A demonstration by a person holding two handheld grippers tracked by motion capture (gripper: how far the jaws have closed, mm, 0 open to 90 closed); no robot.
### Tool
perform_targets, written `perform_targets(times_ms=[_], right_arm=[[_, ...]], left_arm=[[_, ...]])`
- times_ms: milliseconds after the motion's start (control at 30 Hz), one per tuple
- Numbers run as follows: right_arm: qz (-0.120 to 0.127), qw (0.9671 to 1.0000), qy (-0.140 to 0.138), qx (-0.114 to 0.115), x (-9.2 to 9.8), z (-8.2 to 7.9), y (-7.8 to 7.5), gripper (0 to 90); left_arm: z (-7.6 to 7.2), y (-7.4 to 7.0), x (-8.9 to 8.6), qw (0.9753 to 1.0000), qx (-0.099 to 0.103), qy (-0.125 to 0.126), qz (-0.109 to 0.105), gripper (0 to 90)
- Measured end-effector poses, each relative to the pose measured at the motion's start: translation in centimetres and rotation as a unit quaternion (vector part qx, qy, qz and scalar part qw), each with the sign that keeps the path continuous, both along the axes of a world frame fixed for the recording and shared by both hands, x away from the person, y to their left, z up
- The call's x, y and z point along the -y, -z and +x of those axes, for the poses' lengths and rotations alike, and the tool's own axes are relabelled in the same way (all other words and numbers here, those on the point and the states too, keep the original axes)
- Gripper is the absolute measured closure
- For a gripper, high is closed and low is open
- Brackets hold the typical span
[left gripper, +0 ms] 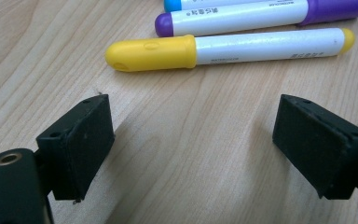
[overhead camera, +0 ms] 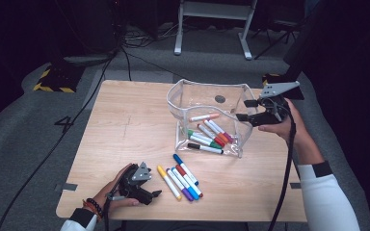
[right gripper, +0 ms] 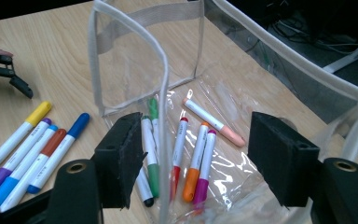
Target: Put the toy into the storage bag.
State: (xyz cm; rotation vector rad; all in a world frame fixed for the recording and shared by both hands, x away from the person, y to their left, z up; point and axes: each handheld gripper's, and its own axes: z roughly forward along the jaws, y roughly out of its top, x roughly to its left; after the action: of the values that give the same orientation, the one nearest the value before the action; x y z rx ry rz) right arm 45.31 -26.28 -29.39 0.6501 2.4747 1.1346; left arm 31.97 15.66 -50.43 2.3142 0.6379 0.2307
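Left gripper (overhead camera: 150, 195) sits low on the counter (overhead camera: 125, 125), fingers spread wide, yellow marker (overhead camera: 168, 182) lying just ahead. Over to the clear pouch (overhead camera: 207, 118), markers inside, and the right gripper (overhead camera: 243, 109) hovers open-fingered astride its rim.

Ahead of the left gripper's jaws, the yellow marker (left gripper: 223, 50) looks smooth, glossy plastic on matt, grained wood table (left gripper: 191, 154). Between the right gripper's jaws, the pouch (right gripper: 130, 60) is clear, shiny, crinkled plastic with woven cloth edging.
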Motion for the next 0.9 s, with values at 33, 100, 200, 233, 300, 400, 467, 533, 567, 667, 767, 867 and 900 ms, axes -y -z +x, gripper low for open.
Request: perform_targets(times_ms=[33,100,200,233,300,400,467,533,567,667,767,867,900], right_arm=[[0.000,1.0000,0.000,0.000,0.0,0.0,0.0,36.0],[0.003,1.0000,0.001,0.009,0.8,-1.6,0.2,35.6],[0.010,0.9997,0.005,0.021,1.6,-3.3,0.9,34.7],[0.012,0.9996,0.007,0.025,1.8,-3.9,1.1,34.5],[0.024,0.9994,0.007,0.026,2.3,-5.0,1.9,34.5],[0.030,0.9992,0.009,0.023,2.7,-6.3,3.7,34.5],[0.022,0.9994,0.013,0.022,2.7,-7.1,5.0,34.4],[0.032,0.9993,0.010,0.015,2.7,-7.8,6.4,34.5],[0.032,0.9993,0.010,0.015,2.7,-7.8,6.4,34.5],[0.030,0.9995,0.010,0.007,2.3,-8.6,8.4,34.6],[0.030,0.9995,0.006,-0.001,1.4,-9.2,10.4,35.0],[0.024,0.9995,-0.015,-0.014,-0.7,-9.5,12.4,35.4],[0.024,0.9995,-0.015,-0.014,-0.7,-9.5,12.4,35.4]], left_arm=[[0.0,0.0,0.0,1.0000,0.000,0.000,0.000,12.7],[0.0,0.0,0.0,1.0000,0.000,-0.002,0.000,12.7],[0.0,0.0,0.0,1.0000,0.000,-0.001,0.000,12.7],[0.0,0.0,0.0,1.0000,0.000,-0.001,0.000,12.7],[0.0,0.0,0.0,1.0000,0.000,-0.001,0.001,12.7],[0.0,0.0,0.0,1.0000,0.000,-0.001,0.000,12.7],[0.0,0.0,0.0,1.0000,0.000,-0.002,0.000,12.7],[0.0,0.0,0.0,1.0000,0.000,-0.002,0.001,12.7],[0.0,0.0,0.0,1.0000,0.000,-0.002,0.001,12.7],[-0.1,0.0,0.0,1.0000,0.000,-0.003,0.001,12.7],[-0.1,0.0,0.0,1.0000,0.000,-0.003,0.001,12.7],[-0.1,0.0,0.0,1.0000,0.001,-0.003,0.001,12.7],[-0.1,0.0,0.0,1.0000,0.001,-0.003,0.001,12.7]])
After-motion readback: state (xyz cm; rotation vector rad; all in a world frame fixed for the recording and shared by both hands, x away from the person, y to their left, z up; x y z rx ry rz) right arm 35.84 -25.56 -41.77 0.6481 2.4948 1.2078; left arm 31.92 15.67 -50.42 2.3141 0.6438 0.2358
